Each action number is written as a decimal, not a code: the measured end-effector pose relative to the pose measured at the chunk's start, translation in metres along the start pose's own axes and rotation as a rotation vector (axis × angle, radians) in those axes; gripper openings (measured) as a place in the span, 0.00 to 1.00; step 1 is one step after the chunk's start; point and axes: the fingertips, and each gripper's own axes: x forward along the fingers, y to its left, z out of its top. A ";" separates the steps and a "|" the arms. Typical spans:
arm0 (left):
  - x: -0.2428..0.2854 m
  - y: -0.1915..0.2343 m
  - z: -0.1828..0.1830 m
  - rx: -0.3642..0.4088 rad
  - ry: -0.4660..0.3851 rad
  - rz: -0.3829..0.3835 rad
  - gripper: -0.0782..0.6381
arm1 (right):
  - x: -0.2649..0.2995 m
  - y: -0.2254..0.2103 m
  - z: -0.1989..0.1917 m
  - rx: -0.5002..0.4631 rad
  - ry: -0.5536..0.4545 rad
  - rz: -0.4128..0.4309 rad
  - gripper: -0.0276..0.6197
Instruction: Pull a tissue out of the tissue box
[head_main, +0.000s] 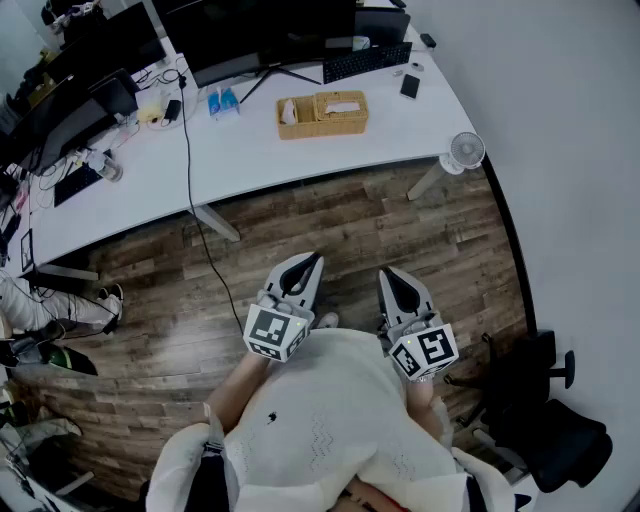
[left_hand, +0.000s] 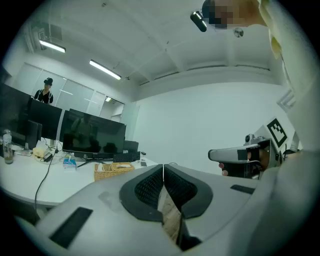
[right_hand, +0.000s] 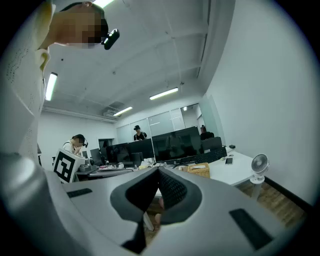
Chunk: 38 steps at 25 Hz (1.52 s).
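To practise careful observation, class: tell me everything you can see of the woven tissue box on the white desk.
The tissue box is a tan, wicker-looking rectangular holder lying flat on the white desk, just in front of the black keyboard. A white tissue shows at the slot in its top. In the head view, an open basket of the same weave sits against its left side, holding something white. Otherwise only the desk touches it.

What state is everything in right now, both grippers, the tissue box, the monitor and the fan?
left gripper: shut, empty.
right gripper: shut, empty.
tissue box: on the desk, untouched, white tissue showing at its top.
monitor: screen dark.
fan: upright by the desk's end; spinning or not, cannot tell.
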 end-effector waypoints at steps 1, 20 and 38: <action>0.001 -0.001 0.000 0.004 -0.002 -0.003 0.13 | 0.000 -0.001 -0.001 0.003 0.002 -0.003 0.04; 0.009 0.019 -0.008 0.002 0.003 -0.014 0.13 | 0.027 0.001 -0.016 -0.009 0.046 0.002 0.04; 0.070 0.091 0.018 -0.007 -0.001 -0.081 0.26 | 0.109 -0.017 0.005 -0.060 0.091 -0.100 0.04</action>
